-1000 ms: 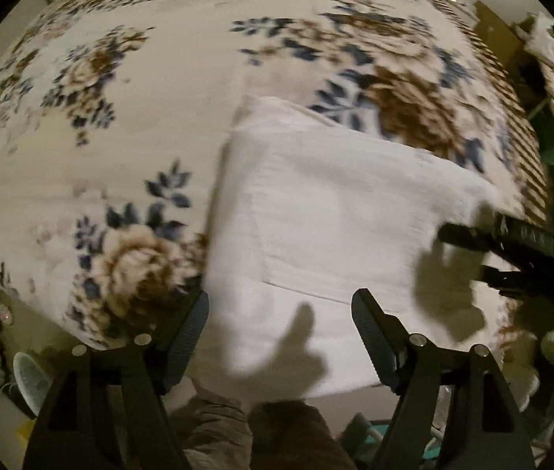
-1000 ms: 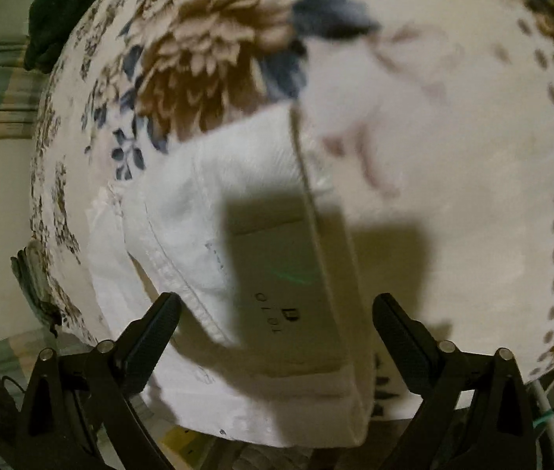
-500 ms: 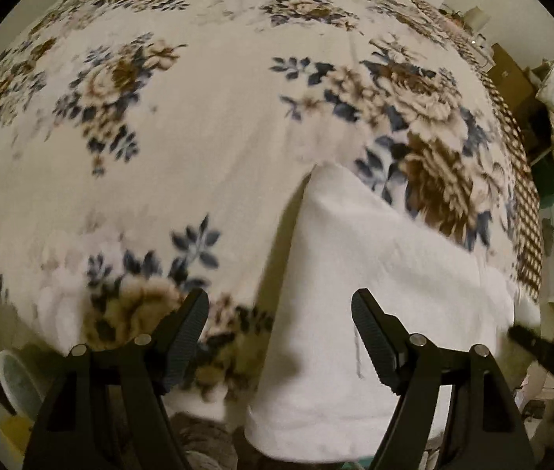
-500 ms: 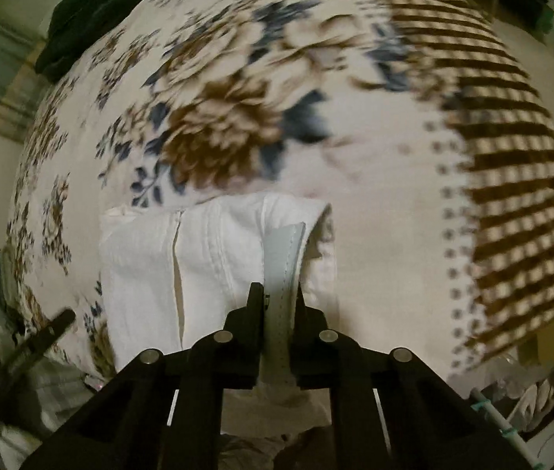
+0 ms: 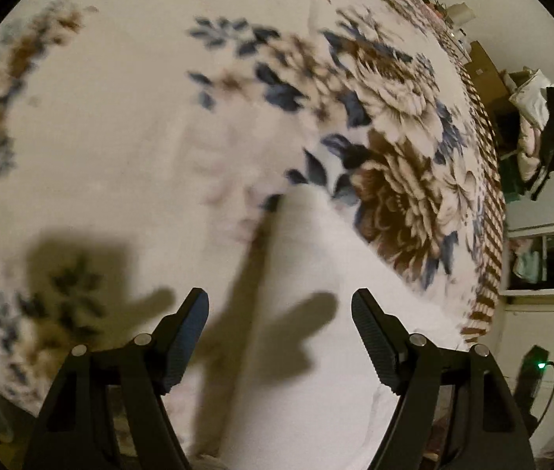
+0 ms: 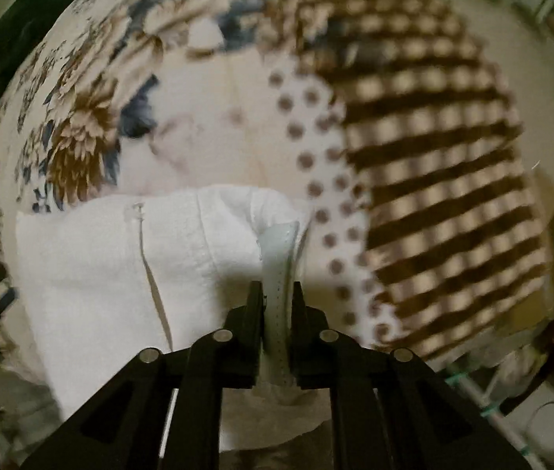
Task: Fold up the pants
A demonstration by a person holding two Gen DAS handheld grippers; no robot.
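Observation:
The white pants (image 5: 316, 313) lie folded on a floral blanket (image 5: 120, 137). In the left wrist view they run from the centre down to the lower right, and my left gripper (image 5: 280, 305) is open above their near edge, holding nothing. In the right wrist view the pants (image 6: 120, 258) fill the lower left, with a button and fly seam showing. My right gripper (image 6: 277, 293) is shut on the pale waistband edge (image 6: 279, 250) and lifts it slightly off the blanket.
The blanket's brown striped border (image 6: 433, 156) lies right of the pants. A dark garment (image 6: 14, 39) lies at the far left of the bed. Shelves, boxes and hanging clothes (image 5: 543, 137) stand beyond the bed's right edge.
My right gripper closed on the waistband edge and pulled it right toward the striped border. My left gripper stayed open and dropped closer over the pants.

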